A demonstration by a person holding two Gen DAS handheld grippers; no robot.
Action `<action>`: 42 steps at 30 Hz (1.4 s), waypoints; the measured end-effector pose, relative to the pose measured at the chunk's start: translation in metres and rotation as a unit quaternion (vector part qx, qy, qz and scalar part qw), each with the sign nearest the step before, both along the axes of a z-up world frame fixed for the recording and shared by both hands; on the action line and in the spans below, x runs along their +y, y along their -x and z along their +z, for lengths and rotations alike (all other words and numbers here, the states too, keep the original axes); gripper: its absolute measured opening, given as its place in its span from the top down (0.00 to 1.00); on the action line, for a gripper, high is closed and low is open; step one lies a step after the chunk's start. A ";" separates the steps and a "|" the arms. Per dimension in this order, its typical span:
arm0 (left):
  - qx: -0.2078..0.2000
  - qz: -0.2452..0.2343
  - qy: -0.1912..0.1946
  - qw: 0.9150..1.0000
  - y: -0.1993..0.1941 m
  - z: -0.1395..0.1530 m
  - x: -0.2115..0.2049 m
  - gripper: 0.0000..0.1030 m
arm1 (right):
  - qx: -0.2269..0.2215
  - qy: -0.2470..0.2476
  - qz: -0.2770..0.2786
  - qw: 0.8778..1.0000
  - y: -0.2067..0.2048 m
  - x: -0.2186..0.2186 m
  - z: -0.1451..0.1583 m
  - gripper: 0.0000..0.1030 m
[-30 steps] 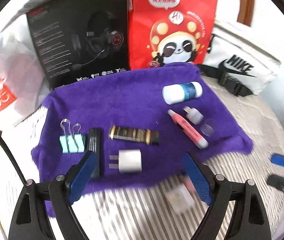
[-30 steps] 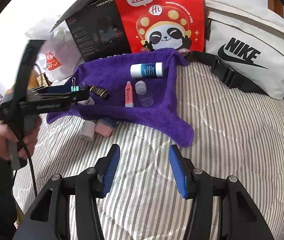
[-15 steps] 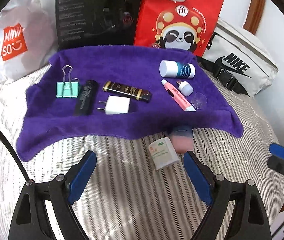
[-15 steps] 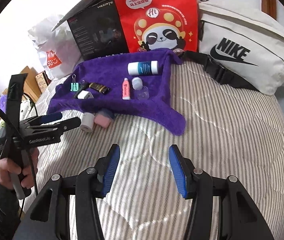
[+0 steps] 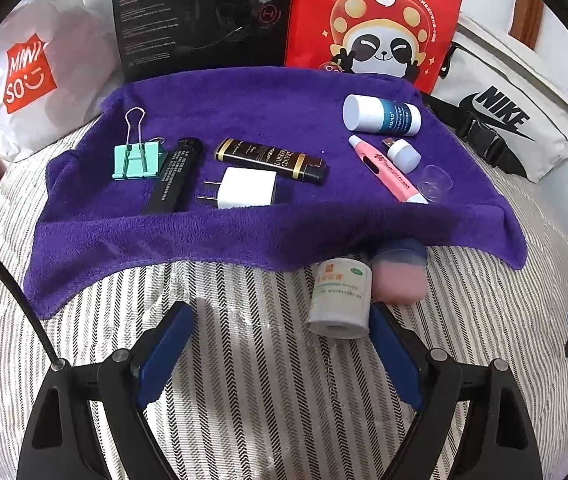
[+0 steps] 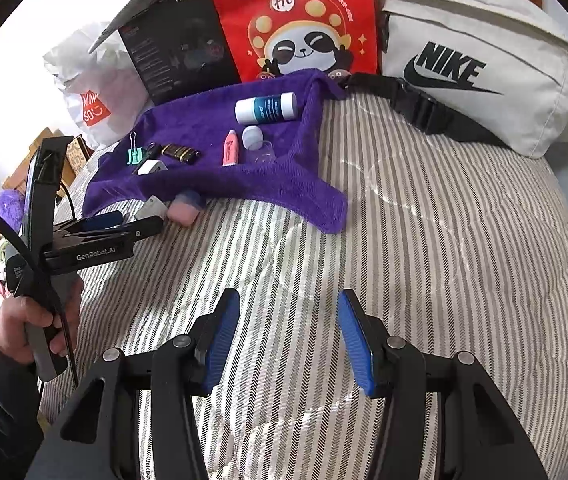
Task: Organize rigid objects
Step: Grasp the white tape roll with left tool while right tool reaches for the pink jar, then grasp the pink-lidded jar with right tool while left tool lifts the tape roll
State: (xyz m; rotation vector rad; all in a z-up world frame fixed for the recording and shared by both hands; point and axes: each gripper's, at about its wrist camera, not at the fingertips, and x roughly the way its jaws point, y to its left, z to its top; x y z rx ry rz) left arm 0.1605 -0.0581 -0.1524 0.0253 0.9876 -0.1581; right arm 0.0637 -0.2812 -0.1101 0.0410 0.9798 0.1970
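Note:
A purple towel (image 5: 268, 232) lies on the striped bed and holds a green binder clip (image 5: 138, 160), a black tube (image 5: 176, 178), a white charger (image 5: 248, 189), a dark gold-trimmed tube (image 5: 272, 158), a pink pen (image 5: 388, 172), a white and blue bottle (image 5: 382, 115), a small white cap piece (image 5: 403, 155) and a clear cap (image 5: 437, 181). A white jar (image 5: 340, 300) and a pink jar (image 5: 400, 278) lie on the bed at the towel's front edge. My left gripper (image 5: 280, 354) is open, just short of the white jar. My right gripper (image 6: 290, 338) is open and empty over bare bedding.
A black headset box (image 5: 204, 16), a red panda bag (image 5: 376, 20), a white Miniso bag (image 5: 28, 76) and a white Nike bag (image 5: 512, 108) stand behind the towel. The left gripper also shows in the right wrist view (image 6: 116, 226), held by a hand.
My left gripper has pulled back from over the towel toward the front, then edged forward, so the two jars on the bed now lie near its right finger. My right gripper has hardly moved.

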 end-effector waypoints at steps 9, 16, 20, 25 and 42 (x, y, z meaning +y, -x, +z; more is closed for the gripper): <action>-0.019 -0.045 -0.027 0.998 -0.004 0.001 -0.015 0.36 | 0.005 0.002 0.004 1.000 -0.001 0.000 -0.003 0.51; -0.021 -0.066 -0.008 0.998 -0.005 0.005 -0.019 0.72 | 0.016 0.004 -0.001 1.000 -0.004 -0.003 -0.008 0.51; -0.010 -0.062 0.014 0.998 -0.004 0.006 -0.009 0.73 | 0.015 0.007 0.005 1.000 -0.004 0.002 -0.007 0.51; -0.011 -0.051 -0.003 0.999 0.005 0.005 0.012 0.73 | 0.016 0.013 0.015 1.000 -0.010 0.015 -0.008 0.51; -0.009 0.008 -0.053 0.999 0.047 0.009 0.100 0.73 | -0.009 0.012 0.036 0.999 -0.057 0.100 -0.013 0.51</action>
